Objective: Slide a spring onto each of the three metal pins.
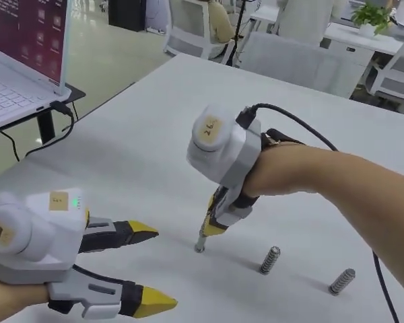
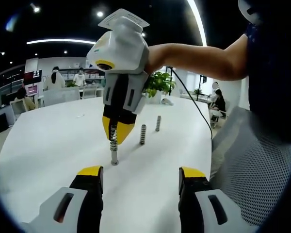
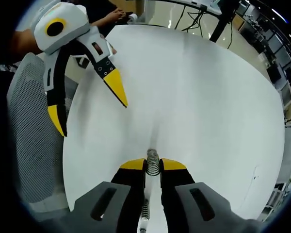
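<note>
Open-plan office, desks and chairs behind. The white table (image 1: 155, 134) is smooth and bare, so I'd expect a dropped part to roll. My left gripper (image 1: 160, 266) hangs with jaws apart, holding nothing. My right gripper (image 1: 213, 229) pinches a spring (image 2: 113, 134) across its coils, lower end at the top of the bare pin (image 1: 200, 243). I judge the spring light, squashy and quick to flick loose. Two other springs (image 1: 270, 260) stand nearby, apparently on pins.

In the head view the right tongs (image 1: 212, 229) hide most of the spring (image 3: 153, 162) they grip, and the top of the pin (image 1: 200, 245). The laptop (image 1: 20, 60) is cut off at the left edge.
</note>
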A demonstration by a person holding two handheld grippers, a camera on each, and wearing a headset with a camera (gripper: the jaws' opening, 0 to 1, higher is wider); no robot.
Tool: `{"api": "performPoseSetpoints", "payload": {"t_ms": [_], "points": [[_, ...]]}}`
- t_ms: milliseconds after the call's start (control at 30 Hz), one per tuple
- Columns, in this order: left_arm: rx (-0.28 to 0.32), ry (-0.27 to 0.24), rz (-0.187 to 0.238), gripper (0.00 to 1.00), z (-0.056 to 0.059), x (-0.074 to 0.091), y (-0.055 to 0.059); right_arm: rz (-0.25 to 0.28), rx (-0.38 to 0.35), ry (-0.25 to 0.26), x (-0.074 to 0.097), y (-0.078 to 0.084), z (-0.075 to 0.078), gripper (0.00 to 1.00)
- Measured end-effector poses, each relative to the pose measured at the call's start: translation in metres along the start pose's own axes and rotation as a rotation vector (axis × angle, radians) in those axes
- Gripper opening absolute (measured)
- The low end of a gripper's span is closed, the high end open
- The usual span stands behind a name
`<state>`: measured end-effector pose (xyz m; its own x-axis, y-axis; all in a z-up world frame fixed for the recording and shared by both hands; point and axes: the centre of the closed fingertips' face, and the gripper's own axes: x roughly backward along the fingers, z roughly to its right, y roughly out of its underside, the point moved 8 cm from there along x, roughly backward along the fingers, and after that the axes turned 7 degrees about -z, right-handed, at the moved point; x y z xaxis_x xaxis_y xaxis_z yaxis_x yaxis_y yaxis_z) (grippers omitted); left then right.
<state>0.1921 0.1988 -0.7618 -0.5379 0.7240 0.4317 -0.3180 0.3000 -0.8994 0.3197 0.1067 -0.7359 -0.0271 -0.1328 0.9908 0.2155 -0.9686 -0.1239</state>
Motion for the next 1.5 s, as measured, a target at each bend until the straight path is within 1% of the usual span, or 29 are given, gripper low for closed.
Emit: {"api": "performPoseSetpoints", "payload": {"t_ms": [167, 267, 367, 667, 933, 1233, 1500], "points": [[0.001, 0.001, -0.003, 0.58, 0.001, 0.000, 0.001, -0.012, 0.000, -0.004, -0.010, -0.001, 0.001, 0.09], [0.003, -0.001, -0.003, 0.58, 0.001, 0.000, 0.001, -0.016, 0.000, -0.013, -0.016, -0.001, -0.002, 0.09], [0.004, -0.003, -0.007, 0.58, 0.000, 0.001, 0.001, -0.019, 0.000, -0.011, -0.021, -0.001, -0.003, 0.09], [0.004, -0.005, -0.010, 0.58, 0.001, -0.001, -0.001, -0.027, 0.002, -0.007, -0.030, 0.002, -0.004, 0.09], [0.007, -0.007, -0.011, 0.57, 0.001, -0.002, -0.002, -0.027, -0.004, -0.019, -0.033, 0.004, -0.005, 0.10], [0.010, -0.013, -0.012, 0.57, 0.004, -0.002, -0.004, -0.017, -0.015, -0.022, -0.034, 0.007, -0.006, 0.15], [0.011, -0.011, -0.010, 0.58, 0.004, -0.004, -0.005, -0.010, -0.033, -0.029, -0.033, 0.014, -0.006, 0.18]]}}
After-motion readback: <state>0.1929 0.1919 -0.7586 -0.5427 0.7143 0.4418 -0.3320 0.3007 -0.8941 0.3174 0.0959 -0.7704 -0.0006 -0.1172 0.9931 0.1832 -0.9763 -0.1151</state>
